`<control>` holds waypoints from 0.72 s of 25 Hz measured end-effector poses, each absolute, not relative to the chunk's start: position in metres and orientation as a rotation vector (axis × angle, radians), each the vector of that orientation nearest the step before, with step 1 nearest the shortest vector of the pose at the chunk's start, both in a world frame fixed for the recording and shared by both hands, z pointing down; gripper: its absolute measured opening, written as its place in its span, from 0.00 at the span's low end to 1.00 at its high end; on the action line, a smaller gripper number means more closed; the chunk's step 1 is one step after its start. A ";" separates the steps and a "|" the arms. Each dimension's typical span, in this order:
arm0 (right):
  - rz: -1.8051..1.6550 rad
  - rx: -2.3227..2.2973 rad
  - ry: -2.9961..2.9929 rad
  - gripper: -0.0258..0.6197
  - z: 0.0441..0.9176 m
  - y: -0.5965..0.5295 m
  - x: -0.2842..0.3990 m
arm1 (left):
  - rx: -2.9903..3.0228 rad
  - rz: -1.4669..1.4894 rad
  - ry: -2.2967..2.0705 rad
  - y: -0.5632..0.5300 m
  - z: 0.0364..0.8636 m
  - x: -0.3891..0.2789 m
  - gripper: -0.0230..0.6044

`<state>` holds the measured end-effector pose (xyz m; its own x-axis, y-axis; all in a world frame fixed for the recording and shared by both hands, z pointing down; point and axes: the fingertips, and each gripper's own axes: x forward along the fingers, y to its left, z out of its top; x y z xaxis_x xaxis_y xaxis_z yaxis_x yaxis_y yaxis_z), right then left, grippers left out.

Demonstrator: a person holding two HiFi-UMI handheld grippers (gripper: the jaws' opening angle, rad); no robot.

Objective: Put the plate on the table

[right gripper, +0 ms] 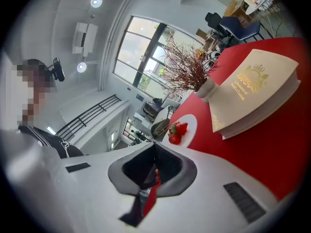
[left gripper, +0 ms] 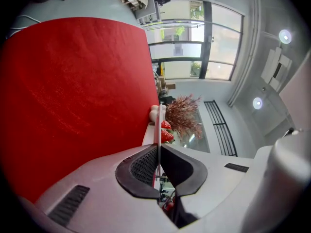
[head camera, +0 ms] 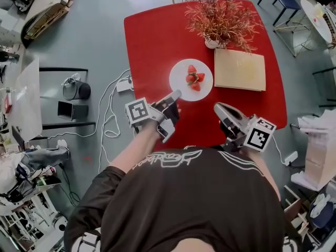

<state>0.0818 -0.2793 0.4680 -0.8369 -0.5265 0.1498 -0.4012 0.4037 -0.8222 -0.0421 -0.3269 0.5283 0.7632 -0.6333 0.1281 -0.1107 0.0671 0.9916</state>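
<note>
White plate [head camera: 181,79] sits at the middle of the red tabletop [head camera: 152,41], just left of frame centre in the head view. It looks flat on the red surface in the right gripper view [right gripper: 190,125]; actual contact underneath cannot be confirmed. Strawberries [head camera: 193,78], several, are grouped near the plate's centre.

Left hand-held gripper [head camera: 175,95] reaches in from the lower left and meets the plate's lower-left rim. In the left gripper view its dark pads [left gripper: 146,165] are pressed together on the thin white rim, seen edge-on [left gripper: 157,125] and running up out of the jaws. So it is closed and gripping the plate. The strawberries [left gripper: 166,132] show just beyond the pads.

Right hand-held gripper [head camera: 218,108] is below and right of the plate, apart from it, over the tabletop's lower edge. Jaws are together with nothing between them [right gripper: 154,165]; only a sliver of red shows through behind.

A cream hardback book [head camera: 240,70] with gold print lies flat just right of the plate, not touching it. Above it, at the upper edge of the tabletop, a small white vase [head camera: 212,43] holds a reddish dried sprig [head camera: 223,16].

The grey floor at left carries white cables [head camera: 107,112]. The person's dark printed shirt [head camera: 194,198] fills the bottom of the frame.
</note>
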 end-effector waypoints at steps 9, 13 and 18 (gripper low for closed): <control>-1.455 -0.807 2.511 0.05 0.476 -0.282 0.068 | 1.463 -0.350 -0.701 -0.334 0.567 -0.037 0.07; -1.466 -0.815 2.500 0.05 0.477 -0.277 0.070 | 1.419 -0.330 -0.727 -0.334 0.577 -0.038 0.07; -1.496 -0.829 2.470 0.05 0.485 -0.271 0.073 | 1.405 -0.316 -0.739 -0.336 0.585 -0.038 0.07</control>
